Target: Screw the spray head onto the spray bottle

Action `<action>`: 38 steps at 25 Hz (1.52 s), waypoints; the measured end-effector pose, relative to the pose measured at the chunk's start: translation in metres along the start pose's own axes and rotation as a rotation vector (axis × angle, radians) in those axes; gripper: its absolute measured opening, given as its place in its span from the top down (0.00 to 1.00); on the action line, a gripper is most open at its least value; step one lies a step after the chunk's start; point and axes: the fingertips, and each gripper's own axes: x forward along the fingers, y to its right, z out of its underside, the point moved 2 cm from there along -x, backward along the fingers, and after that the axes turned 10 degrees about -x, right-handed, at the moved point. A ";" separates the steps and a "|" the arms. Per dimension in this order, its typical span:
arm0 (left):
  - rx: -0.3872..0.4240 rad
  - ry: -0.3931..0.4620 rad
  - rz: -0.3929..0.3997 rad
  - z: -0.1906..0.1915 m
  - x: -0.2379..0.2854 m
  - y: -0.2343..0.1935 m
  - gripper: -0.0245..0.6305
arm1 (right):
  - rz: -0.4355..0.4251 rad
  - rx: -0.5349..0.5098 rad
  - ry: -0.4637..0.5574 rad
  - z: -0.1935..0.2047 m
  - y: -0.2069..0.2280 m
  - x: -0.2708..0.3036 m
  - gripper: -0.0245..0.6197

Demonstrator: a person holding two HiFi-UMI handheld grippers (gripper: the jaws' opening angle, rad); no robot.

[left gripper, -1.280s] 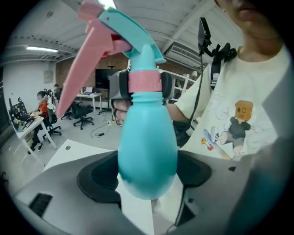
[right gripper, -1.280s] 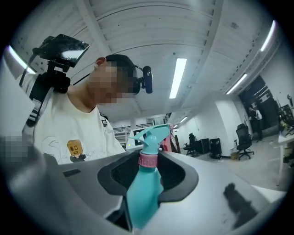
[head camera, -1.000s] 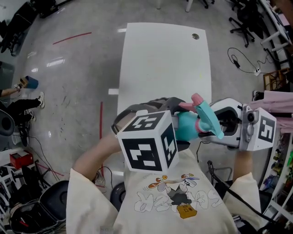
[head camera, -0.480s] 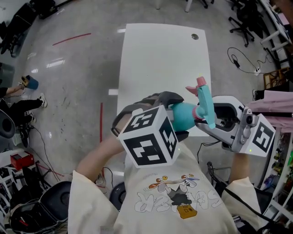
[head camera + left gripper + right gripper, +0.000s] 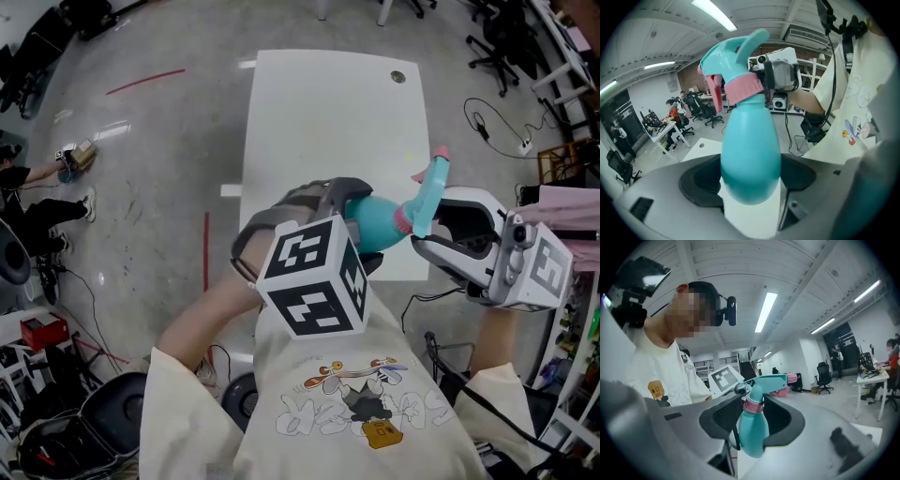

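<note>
In the head view I hold a teal spray bottle [image 5: 373, 225] in the air over the table's near edge, lying tilted. My left gripper [image 5: 361, 230] is shut on its round body, under the marker cube [image 5: 314, 286]. The teal spray head [image 5: 427, 192] with a pink nozzle sits on the neck above a pink collar [image 5: 403, 222]. My right gripper [image 5: 419, 227] is shut on the spray head at that collar. The left gripper view shows the bottle [image 5: 750, 154] filling the jaws and the collar [image 5: 743, 88] beyond. In the right gripper view the collar [image 5: 752, 405] stands between the pads.
A bare white table [image 5: 328, 122] with a cable hole [image 5: 400, 76] stretches ahead. Office chairs [image 5: 497, 47] and a floor cable [image 5: 497, 127] lie at the upper right. A person [image 5: 47, 187] crouches on the floor far left. My own torso is right behind the grippers.
The right gripper has rolled, and the spray head has turned with it: the nozzle swung from pointing left to pointing up and right. The left gripper shifted slightly with the bottle.
</note>
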 end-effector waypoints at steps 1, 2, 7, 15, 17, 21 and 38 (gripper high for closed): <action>0.006 0.006 -0.010 0.002 -0.002 -0.001 0.40 | -0.014 0.015 0.004 -0.003 0.000 0.001 0.75; 0.010 0.013 -0.019 0.003 -0.003 -0.002 0.40 | -0.025 0.029 0.004 -0.004 0.001 0.001 0.75; 0.010 0.045 -0.061 -0.001 -0.003 -0.009 0.40 | -0.067 0.006 -0.069 -0.003 -0.006 -0.008 0.75; 0.022 0.087 -0.131 0.002 -0.007 -0.033 0.40 | -0.114 -0.163 -0.300 -0.033 -0.013 -0.036 0.75; 0.063 0.062 -0.154 0.015 -0.009 -0.032 0.40 | -0.146 -0.202 -0.426 -0.027 -0.007 -0.042 0.75; 0.150 0.008 -0.125 0.020 -0.005 -0.013 0.40 | -0.231 -0.286 -0.688 -0.010 0.005 -0.048 0.71; 0.087 -0.031 -0.062 0.002 0.000 -0.004 0.40 | -0.470 -0.357 -1.011 0.015 -0.006 0.006 0.77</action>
